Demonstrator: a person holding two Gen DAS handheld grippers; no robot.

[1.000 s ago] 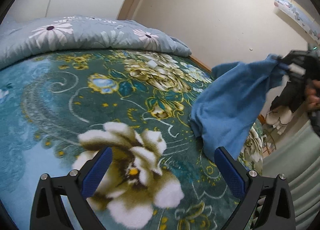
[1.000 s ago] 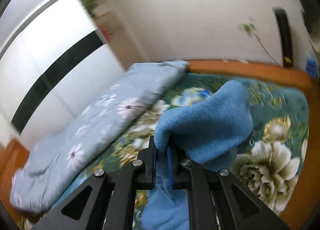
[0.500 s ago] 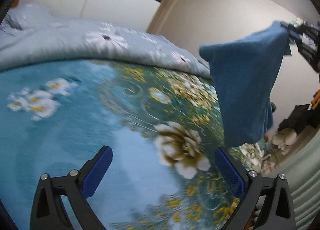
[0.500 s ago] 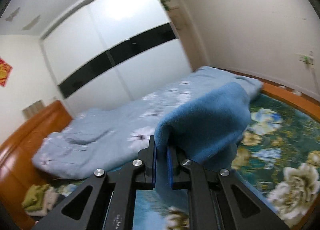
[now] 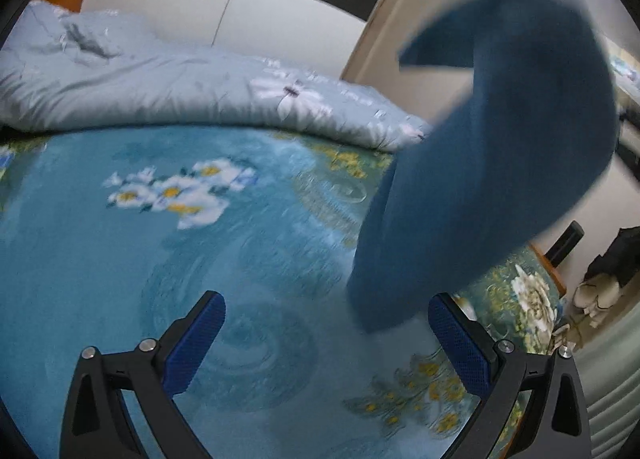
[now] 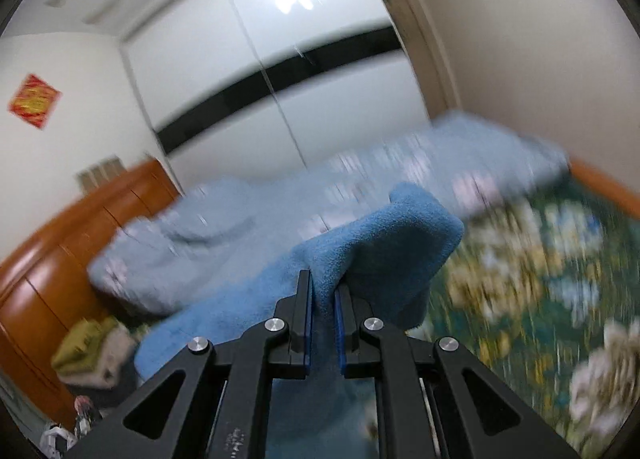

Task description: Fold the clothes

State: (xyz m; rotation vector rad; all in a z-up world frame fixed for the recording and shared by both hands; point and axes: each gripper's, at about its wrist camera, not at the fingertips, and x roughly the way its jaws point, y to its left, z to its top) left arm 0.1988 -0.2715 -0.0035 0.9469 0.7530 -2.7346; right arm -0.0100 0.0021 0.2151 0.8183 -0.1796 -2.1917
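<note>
A blue fleece garment [image 6: 384, 243] hangs in mid-air above a teal floral blanket [image 5: 120, 259], pinched at one edge between the closed fingers of the right gripper [image 6: 322, 313]; its loose end blurs across the left wrist view. The left gripper [image 5: 326, 333] hovers over the blanket with its blue pads [image 5: 196, 339] spread wide and nothing between them. A pale blue floral duvet [image 5: 168, 95] lies bunched along the blanket's far edge, before white wardrobe doors [image 6: 304, 71] crossed by a black band. An orange wooden headboard [image 6: 60, 231] stands left of the duvet.
</note>
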